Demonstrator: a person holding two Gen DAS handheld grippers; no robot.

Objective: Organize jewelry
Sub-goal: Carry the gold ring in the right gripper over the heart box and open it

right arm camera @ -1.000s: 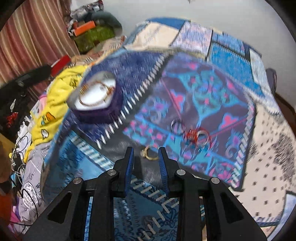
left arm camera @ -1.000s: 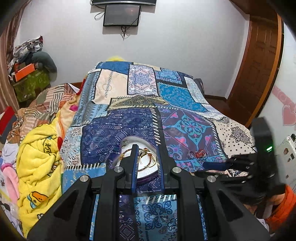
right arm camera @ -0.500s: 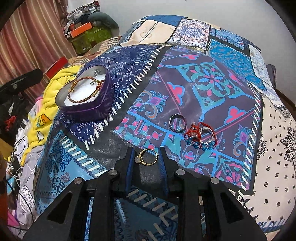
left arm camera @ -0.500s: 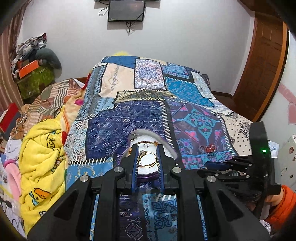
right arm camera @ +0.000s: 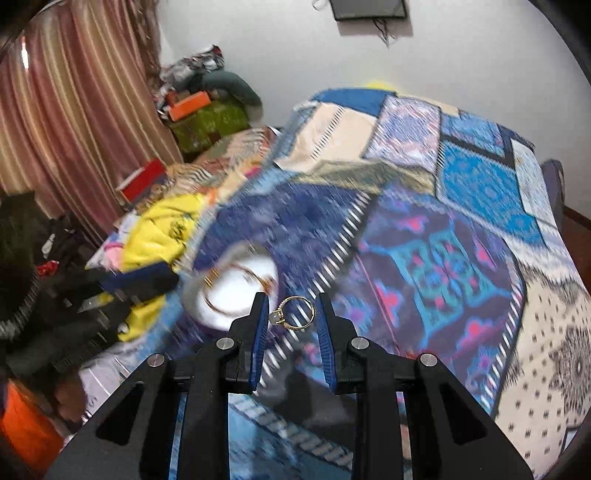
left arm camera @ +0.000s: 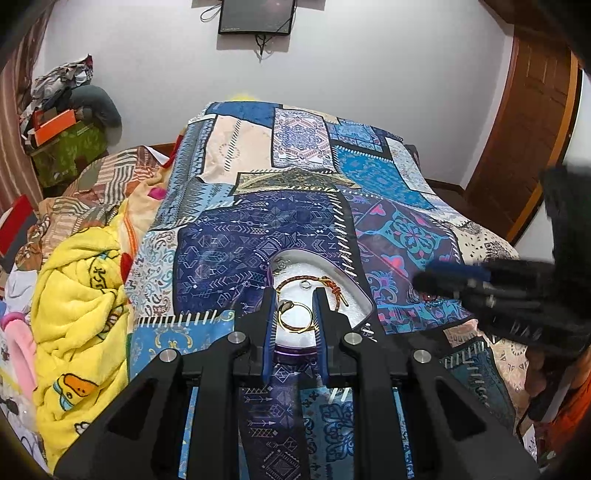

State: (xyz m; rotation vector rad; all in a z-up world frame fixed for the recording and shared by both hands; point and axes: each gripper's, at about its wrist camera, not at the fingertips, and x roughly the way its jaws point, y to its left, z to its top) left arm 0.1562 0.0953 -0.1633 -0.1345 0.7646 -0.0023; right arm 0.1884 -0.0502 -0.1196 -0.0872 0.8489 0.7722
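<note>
Right gripper (right arm camera: pixel 290 317) pinches a gold ring (right arm camera: pixel 295 314) across its band, above the bedspread (right arm camera: pixel 443 258) near the box (left arm camera: pixel 354 295); tiny, stiff, slippery. Left gripper (left arm camera: pixel 294 306) grips another ring (left arm camera: pixel 297 317) over it.

I saw a gold ring (right arm camera: pixel 295 314) with a pale stone held above the quilt; another gold ring (left arm camera: pixel 296 317) hung over the purple tin (left arm camera: pixel 295 349), whose braided bracelet (left arm camera: pixel 308 282) lay on white lining.

Even indoor light, fisheye-bent edges, right view motion-blurred, left view sharp

Home bedrm: quilted bed (left arm camera: pixel 295 192), wall TV (left arm camera: pixel 257 16), curtains (right arm camera: pixel 74 110).
</note>
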